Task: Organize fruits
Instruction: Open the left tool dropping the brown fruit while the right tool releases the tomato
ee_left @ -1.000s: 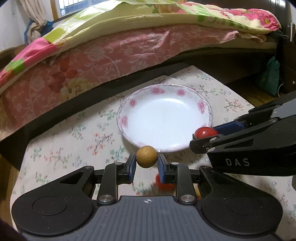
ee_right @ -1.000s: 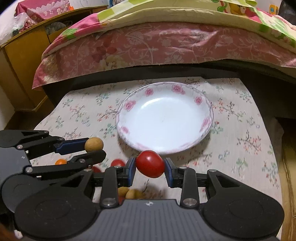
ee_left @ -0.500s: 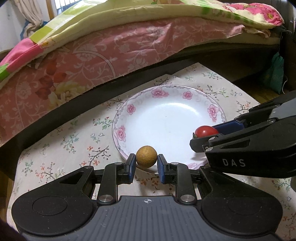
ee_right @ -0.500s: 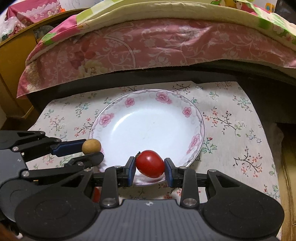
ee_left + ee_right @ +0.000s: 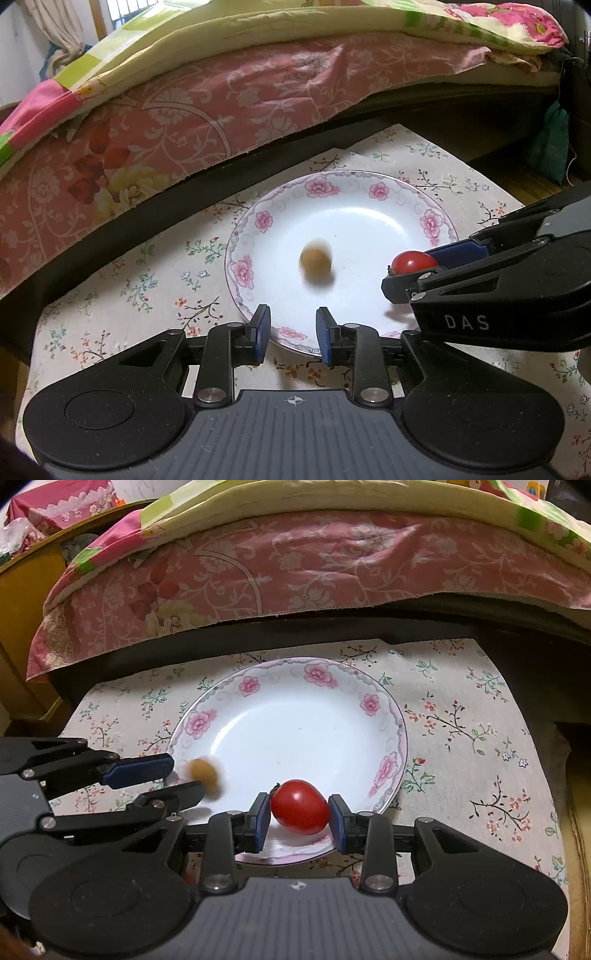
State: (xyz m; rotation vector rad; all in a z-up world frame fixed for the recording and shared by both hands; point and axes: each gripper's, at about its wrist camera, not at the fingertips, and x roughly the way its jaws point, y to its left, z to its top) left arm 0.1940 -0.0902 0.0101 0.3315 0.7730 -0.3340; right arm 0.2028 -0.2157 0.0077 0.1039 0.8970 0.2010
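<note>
Longan point(image 5: 315, 263), blurred, mid-frame in the left wrist view, over the white well of the flowered plate point(image 5: 430, 223), above and clear of the left gripper point(image 5: 291, 330) at lower centre, jaws opening with nothing between the blue pads. Cherry tomato point(image 5: 300, 806) at lower centre of the right wrist view, pinched between the pads of the right gripper point(image 5: 300, 821), narrowly set, over the plate's near rim. Floral cloth point(image 5: 476, 731) underneath, pink bedspread point(image 5: 295, 565) across the top.
</note>
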